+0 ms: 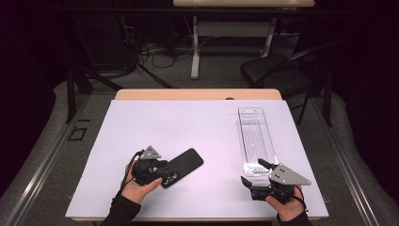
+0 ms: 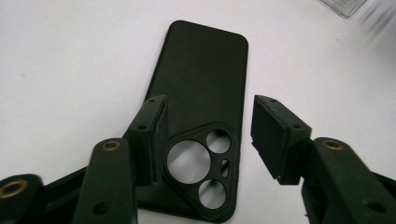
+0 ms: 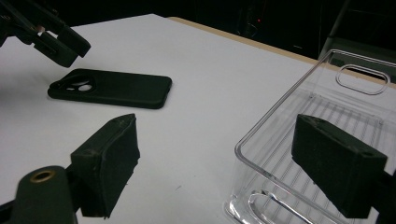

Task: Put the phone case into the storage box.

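Black phone case (image 2: pixel 201 116) lies flat on the white table cover (image 1: pixel 188 127), left gripper (image 2: pixel 208 135) released above it; right gripper (image 3: pixel 224 163) parted astride the clear tray (image 3: pixel 327 112) wall.

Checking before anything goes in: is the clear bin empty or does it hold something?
Empty: the ribbed floor of the clear bin shows bare through its walls, nothing inside.

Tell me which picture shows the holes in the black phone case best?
The left gripper view. The phone case lies flat close below the camera, so its camera holes look big and clear. The right gripper view shows the case farther off and side-on. The high view shows it small, beside the left gripper.
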### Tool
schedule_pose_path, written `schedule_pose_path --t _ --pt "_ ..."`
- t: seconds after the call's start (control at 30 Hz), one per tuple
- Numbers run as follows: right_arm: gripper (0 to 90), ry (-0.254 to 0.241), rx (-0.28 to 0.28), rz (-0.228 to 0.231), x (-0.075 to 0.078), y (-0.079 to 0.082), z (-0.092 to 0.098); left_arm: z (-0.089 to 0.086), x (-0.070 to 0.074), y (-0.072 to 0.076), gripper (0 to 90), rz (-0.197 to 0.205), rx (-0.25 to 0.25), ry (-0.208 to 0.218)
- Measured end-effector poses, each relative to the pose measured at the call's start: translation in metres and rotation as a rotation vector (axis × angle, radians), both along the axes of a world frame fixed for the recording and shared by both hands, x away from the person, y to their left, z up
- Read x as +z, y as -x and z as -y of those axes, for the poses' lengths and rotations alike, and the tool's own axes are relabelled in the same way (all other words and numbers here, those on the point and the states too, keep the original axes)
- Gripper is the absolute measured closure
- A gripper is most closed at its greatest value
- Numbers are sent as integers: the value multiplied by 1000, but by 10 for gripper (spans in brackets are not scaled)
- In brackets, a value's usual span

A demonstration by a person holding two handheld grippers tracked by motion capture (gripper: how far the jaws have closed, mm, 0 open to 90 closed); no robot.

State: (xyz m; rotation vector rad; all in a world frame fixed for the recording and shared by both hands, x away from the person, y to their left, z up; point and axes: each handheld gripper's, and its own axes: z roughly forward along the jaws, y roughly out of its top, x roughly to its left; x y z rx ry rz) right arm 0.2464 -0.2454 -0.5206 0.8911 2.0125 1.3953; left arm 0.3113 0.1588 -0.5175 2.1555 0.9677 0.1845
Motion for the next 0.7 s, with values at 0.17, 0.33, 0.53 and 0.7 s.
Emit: schedule_pose_path --t 0.17,0.33,0.53,0.7 --pt "144 -1 -3 0 0 0 0 -5 3 -5 413 -31 0 -5" --pt "143 0 -1 -3 0 0 -1 -12 10 -9 264 -70 3 18" --pt "144 -3 -1 -6 0 1 -2 -15 13 -16 183 -109 -10 -8" --pt "144 -2 1 -9 0 0 -2 -16 14 -21 158 -125 -6 -15"
